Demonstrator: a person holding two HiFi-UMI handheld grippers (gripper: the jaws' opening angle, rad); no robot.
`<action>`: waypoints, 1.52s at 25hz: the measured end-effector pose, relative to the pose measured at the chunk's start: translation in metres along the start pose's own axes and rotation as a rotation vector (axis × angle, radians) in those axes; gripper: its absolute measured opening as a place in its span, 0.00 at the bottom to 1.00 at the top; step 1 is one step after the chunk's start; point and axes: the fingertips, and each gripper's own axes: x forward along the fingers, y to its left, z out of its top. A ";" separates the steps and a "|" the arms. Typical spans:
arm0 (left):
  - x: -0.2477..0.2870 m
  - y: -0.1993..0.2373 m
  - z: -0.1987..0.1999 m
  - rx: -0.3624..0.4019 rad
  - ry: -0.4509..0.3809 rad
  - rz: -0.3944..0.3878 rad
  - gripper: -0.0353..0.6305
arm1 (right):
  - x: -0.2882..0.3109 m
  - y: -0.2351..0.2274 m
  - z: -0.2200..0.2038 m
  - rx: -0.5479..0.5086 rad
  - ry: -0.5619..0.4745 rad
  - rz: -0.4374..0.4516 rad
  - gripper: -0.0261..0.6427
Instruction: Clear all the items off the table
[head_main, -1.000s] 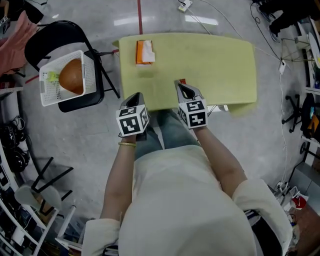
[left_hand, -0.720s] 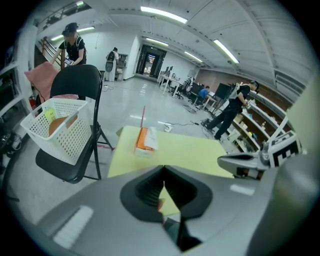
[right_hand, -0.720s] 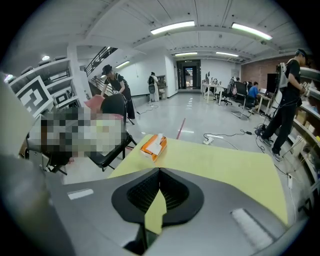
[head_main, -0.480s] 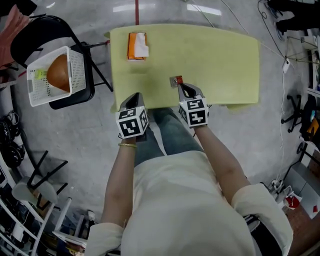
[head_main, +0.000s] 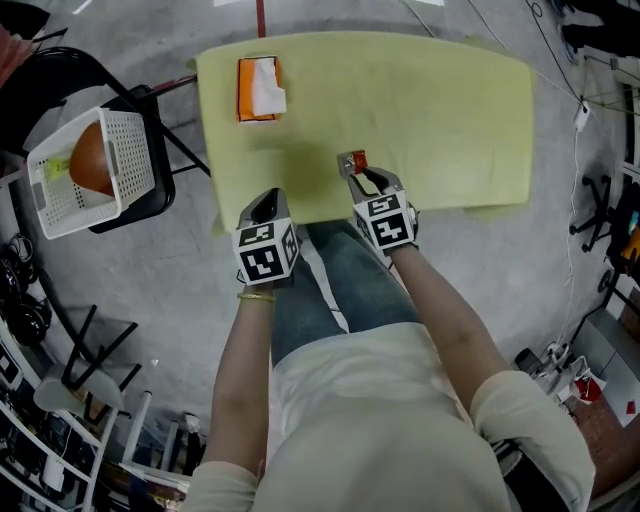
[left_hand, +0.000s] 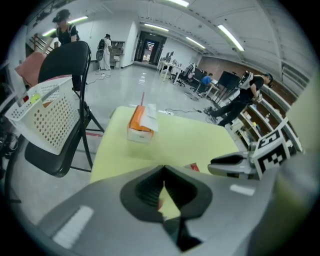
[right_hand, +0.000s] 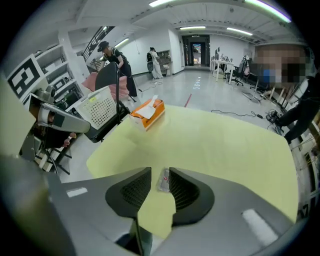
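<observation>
Two items are sitting on the yellow table (head_main: 440, 100): one orange-and-white tissue box (head_main: 258, 88) at the table's far left corner, and one small flat packet (head_main: 352, 162) near the middle of the table's near edge. The right tongs (head_main: 360, 181) are pointing steeply down at that edge. Their jaws have just been opening and are now standing partly apart, with the packet lying between the tips but not yet pinched. The left tongs (head_main: 263, 206) are hanging over the table's near left edge, closed and empty. Off the table's left side, one white basket (head_main: 128, 150) is resting on one black chair (head_main: 165, 195), with one orange ball (head_main: 88, 160) inside.

The risk seems to be the packet itself. It is thin and flat, and the gap between the jaws is only a little wider than it. A tip could therefore land on top of it or nudge it sideways. If the jaws close too high, they are likely to skate over it or push it toward the table's near edge and off.
</observation>
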 end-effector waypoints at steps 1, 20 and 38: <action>0.006 -0.001 -0.002 0.003 0.009 -0.003 0.07 | 0.006 -0.002 -0.004 0.004 0.014 0.000 0.21; 0.078 0.000 -0.025 -0.025 0.080 -0.004 0.07 | 0.084 -0.023 -0.048 0.022 0.136 0.014 0.52; 0.088 -0.005 -0.041 -0.056 0.107 -0.008 0.07 | 0.094 -0.028 -0.054 -0.031 0.160 -0.068 0.49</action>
